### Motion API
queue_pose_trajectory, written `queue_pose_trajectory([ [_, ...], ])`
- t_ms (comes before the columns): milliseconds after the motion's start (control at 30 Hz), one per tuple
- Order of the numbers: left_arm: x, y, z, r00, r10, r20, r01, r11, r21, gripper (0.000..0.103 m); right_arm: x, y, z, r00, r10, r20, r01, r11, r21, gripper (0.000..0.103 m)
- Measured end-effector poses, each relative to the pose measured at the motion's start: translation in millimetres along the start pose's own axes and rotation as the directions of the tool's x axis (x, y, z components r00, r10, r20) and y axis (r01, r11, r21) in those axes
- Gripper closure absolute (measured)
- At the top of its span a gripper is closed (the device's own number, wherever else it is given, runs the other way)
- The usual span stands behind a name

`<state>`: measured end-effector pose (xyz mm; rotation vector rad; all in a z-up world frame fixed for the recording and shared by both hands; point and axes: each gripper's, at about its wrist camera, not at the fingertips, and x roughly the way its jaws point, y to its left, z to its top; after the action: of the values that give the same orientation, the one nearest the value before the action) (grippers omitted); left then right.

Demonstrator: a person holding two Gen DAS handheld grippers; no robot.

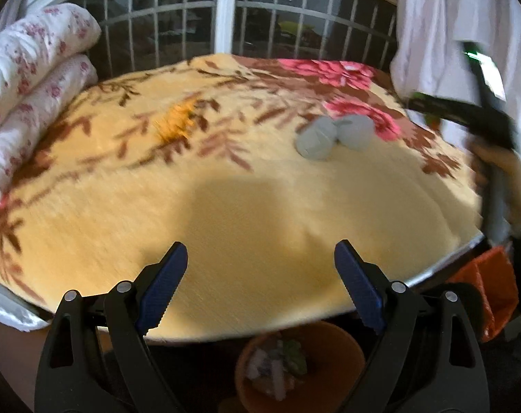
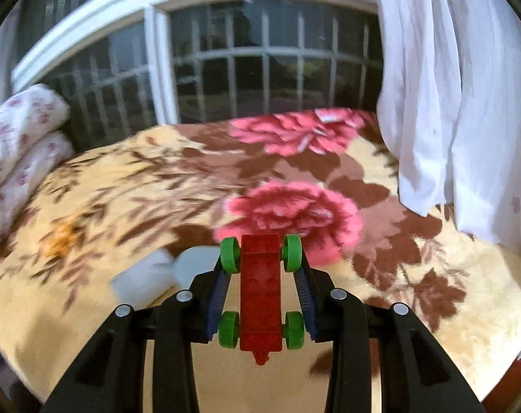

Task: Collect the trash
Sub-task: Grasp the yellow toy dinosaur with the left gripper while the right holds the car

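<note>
A red toy car point(image 2: 260, 292) with green wheels sits lengthwise between the jaws of my right gripper point(image 2: 260, 258), which is shut on it, pads against the wheels, above the floral blanket point(image 2: 415, 309). Two pale grey balled-up bundles point(image 1: 332, 134) lie on the blanket point(image 1: 226, 206) right of centre; they show blurred at the right gripper's lower left point(image 2: 147, 282). My left gripper point(image 1: 260, 251) is open with nothing between its blue pads point(image 1: 164, 285), hovering over the bed's near edge. Below it stands a terracotta bin point(image 1: 350, 344) holding scraps.
Rolled floral quilts point(image 1: 30, 79) are stacked at the bed's left. A barred window point(image 1: 226, 17) runs behind the bed, and a white curtain point(image 2: 449, 103) hangs at the right. An orange bag point(image 1: 484, 285) sits beside the bin. The right arm shows blurred at the right edge point(image 1: 467, 113).
</note>
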<state>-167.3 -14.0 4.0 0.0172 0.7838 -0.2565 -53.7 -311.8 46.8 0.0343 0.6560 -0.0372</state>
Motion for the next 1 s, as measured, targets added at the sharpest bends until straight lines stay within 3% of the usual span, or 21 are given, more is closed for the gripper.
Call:
queue_pose_trajectory([
  [167,23.9,26.2,41.3,0.998,0.070,0.006,-0.070,0.997,0.034,0.018,-59.4,21.8,-29.7,0.996,0.073,0.052,-0.069,0.994,-0.085,0.066],
  [367,66.5,59.7,85.4,0.993,0.118,-0.014,-0.117,0.993,0.024,0.018,-98.0,37.9,-68.6,0.987,0.154,0.044,-0.149,0.982,-0.114,0.066],
  [533,114.8,77.4,115.8,0.993,0.099,-0.071,-0.099,0.995,-0.003,0.018,-97.9,51.6,-88.9,0.986,0.165,-0.002,-0.164,0.978,-0.131,0.066],
  [800,200.8,109.4,154.3,0.965,0.189,-0.184,-0.201,0.978,-0.053,0.019,-76.1,65.6,-94.0,0.980,0.190,-0.065,-0.196,0.974,-0.116,0.066],
  [833,208.1,113.5,154.9,0.959,0.201,-0.198,-0.216,0.975,-0.056,0.027,-74.0,66.8,-93.7,0.980,0.188,-0.069,-0.195,0.974,-0.115,0.066],
  [900,217.1,119.5,156.1,0.957,0.196,-0.216,-0.214,0.975,-0.067,0.031,-69.0,69.4,-94.1,0.978,0.190,-0.082,-0.199,0.973,-0.116,0.066],
  [933,215.4,120.0,156.9,0.960,0.194,-0.201,-0.212,0.975,-0.072,0.038,-67.1,71.0,-94.8,0.979,0.187,-0.085,-0.197,0.973,-0.120,0.066],
  [1000,212.4,116.0,156.5,0.960,0.209,-0.185,-0.221,0.974,-0.048,0.039,-63.5,73.7,-96.7,0.978,0.188,-0.093,-0.199,0.972,-0.122,0.066],
])
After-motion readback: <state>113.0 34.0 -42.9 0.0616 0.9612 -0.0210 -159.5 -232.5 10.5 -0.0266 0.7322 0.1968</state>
